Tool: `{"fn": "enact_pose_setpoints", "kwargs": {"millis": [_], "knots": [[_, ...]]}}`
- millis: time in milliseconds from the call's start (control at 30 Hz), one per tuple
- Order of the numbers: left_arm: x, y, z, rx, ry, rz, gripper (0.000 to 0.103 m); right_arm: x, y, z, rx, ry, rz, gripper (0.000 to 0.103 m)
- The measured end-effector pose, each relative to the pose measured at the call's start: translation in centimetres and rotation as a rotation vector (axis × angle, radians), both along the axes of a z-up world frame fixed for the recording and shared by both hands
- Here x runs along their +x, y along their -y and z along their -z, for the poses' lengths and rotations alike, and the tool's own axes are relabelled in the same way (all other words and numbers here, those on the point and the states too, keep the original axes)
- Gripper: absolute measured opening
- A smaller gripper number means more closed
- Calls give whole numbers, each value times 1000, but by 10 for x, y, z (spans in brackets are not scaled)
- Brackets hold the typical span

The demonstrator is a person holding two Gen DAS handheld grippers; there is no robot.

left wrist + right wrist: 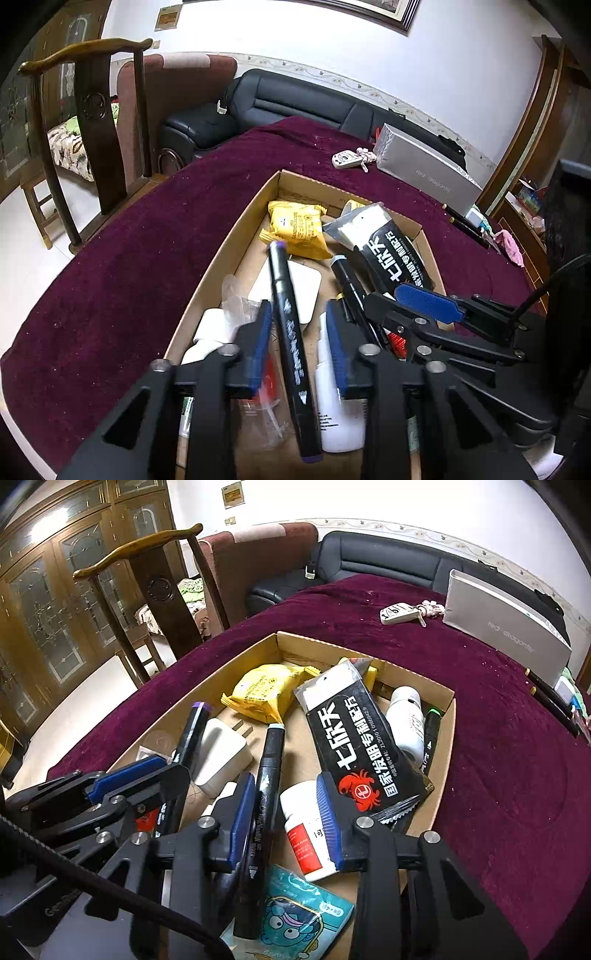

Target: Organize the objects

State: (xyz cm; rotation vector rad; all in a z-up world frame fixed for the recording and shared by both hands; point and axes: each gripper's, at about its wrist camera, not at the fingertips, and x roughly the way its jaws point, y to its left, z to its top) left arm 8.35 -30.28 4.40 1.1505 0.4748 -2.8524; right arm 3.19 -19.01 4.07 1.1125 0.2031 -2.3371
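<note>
Hanging over the cardboard tray (236, 236), the left hand-held gripper (299, 317) stands open, a purple-capped marker (291, 332) lying loose between its blue pads. The right hand-held gripper (286, 794) is open too, a light-blue-capped marker (264, 794) resting against its left pad in the lower middle of the frame. Farther up the tray lie a white charger (218, 753), a yellow packet (262, 692) and a black pouch (354, 746). The tray sits on the maroon-covered bench (129, 251); a silver box (506, 627) lies at upper right.
</note>
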Motion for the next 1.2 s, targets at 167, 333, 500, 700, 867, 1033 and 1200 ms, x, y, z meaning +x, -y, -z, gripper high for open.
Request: {"fn": "enact_pose_setpoints", "kwargs": {"millis": [167, 333, 500, 700, 867, 1033, 1200], "knots": [[4, 1, -6, 2, -15, -6, 36, 2, -1, -4, -7, -12, 5, 33], [10, 1, -14, 1, -35, -12, 39, 7, -4, -11, 2, -43, 9, 33], [17, -2, -21, 1, -55, -10, 40, 15, -8, -22, 16, -93, 25, 34], [27, -10, -31, 2, -85, 4, 40, 30, -17, -38, 36, -155, 48, 38], [38, -20, -42, -1, -118, 20, 40, 47, -26, -49, 53, -204, 68, 41], [53, -32, -58, -16, -166, 28, 46, 65, -38, -61, 71, -261, 96, 48], [69, -45, -74, -47, -218, 24, 54, 81, -53, -70, 72, -295, 124, 60]]}}
